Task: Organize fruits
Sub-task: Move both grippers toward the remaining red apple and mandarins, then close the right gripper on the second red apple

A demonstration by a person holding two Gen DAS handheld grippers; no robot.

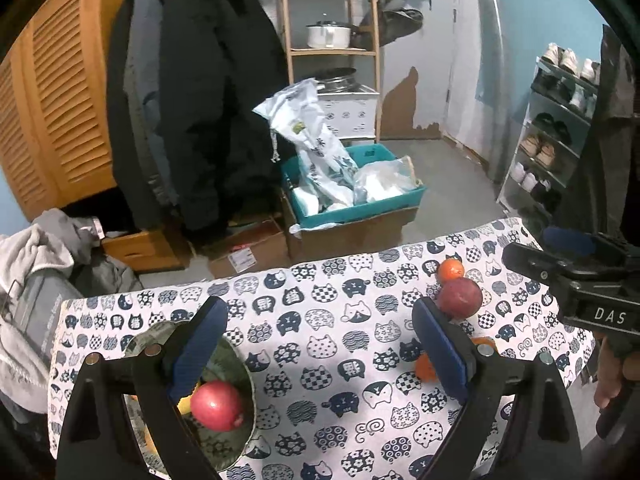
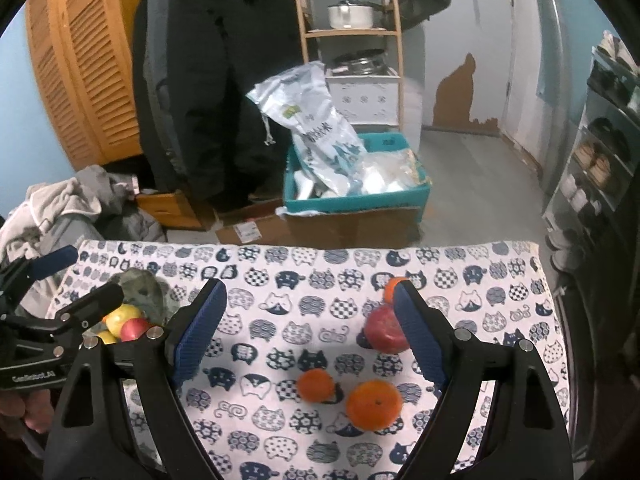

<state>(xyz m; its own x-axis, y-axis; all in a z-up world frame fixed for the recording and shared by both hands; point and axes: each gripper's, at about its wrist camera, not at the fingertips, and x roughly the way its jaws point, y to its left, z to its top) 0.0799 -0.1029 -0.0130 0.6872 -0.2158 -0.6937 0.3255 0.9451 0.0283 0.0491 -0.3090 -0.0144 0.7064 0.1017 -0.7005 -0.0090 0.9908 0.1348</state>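
A table with a cat-print cloth carries the fruit. A green patterned bowl at the left holds a red apple and yellow fruit. A dark red apple lies at the right with three oranges: a far one, a small one and a large one. My left gripper is open and empty beside the bowl. My right gripper is open and empty above the cloth, left of the dark red apple.
Beyond the table's far edge stand cardboard boxes, a teal bin with plastic bags, a hanging black coat, a wooden shelf with a pot and a shoe rack. Clothes are piled at the left.
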